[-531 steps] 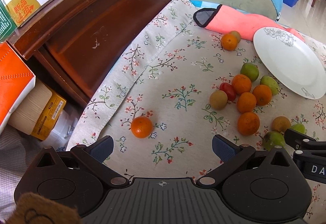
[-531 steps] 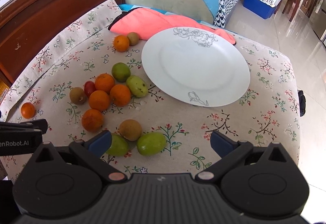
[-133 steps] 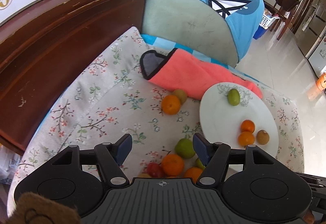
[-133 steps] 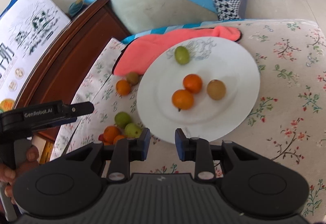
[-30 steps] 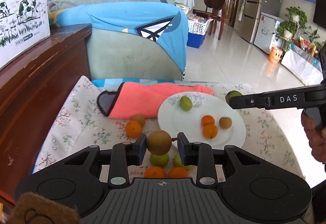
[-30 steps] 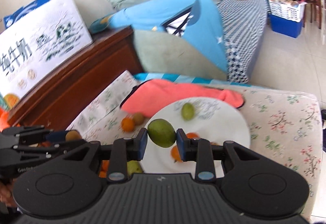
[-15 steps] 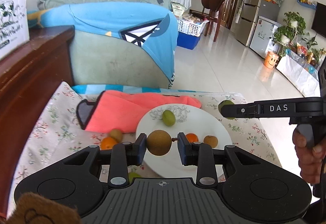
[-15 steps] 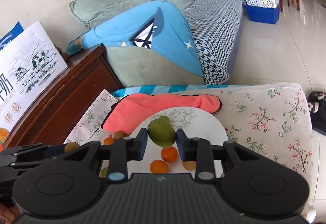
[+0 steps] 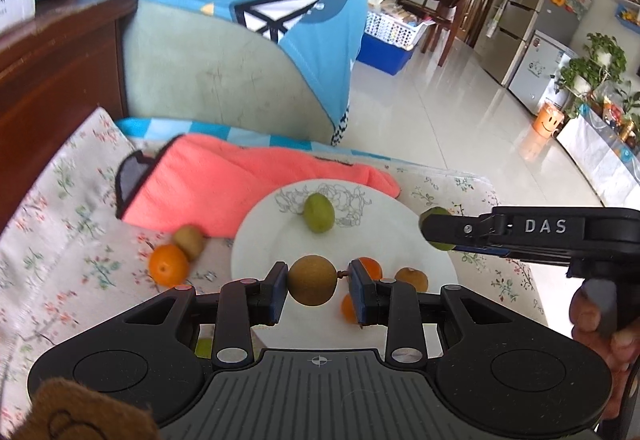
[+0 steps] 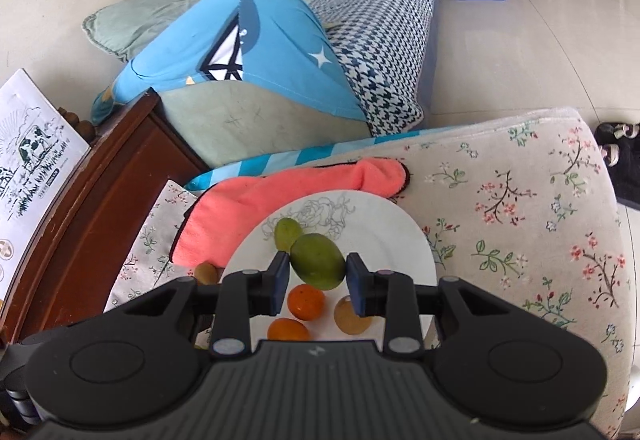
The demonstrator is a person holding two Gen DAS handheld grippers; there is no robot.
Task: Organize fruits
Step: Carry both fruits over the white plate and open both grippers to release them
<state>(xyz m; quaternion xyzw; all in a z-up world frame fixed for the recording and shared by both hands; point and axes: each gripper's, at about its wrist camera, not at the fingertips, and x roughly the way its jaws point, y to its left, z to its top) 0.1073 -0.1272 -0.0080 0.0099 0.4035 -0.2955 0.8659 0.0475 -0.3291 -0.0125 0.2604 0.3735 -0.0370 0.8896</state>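
Observation:
My left gripper is shut on a round brown fruit and holds it above the near edge of the white plate. My right gripper is shut on a green fruit, also above the plate; it shows from the side in the left wrist view. On the plate lie a green fruit, two oranges and a brown fruit. An orange and a brown fruit lie on the cloth left of the plate.
A pink mitt lies behind the plate on the floral cloth. A dark wooden cabinet stands at the left. A sofa with a blue cushion is behind. More fruit shows under my left gripper.
Both grippers have moved further over the plate with their fruits held. The right gripper has moved lower and closer to the plate in the left wrist view.

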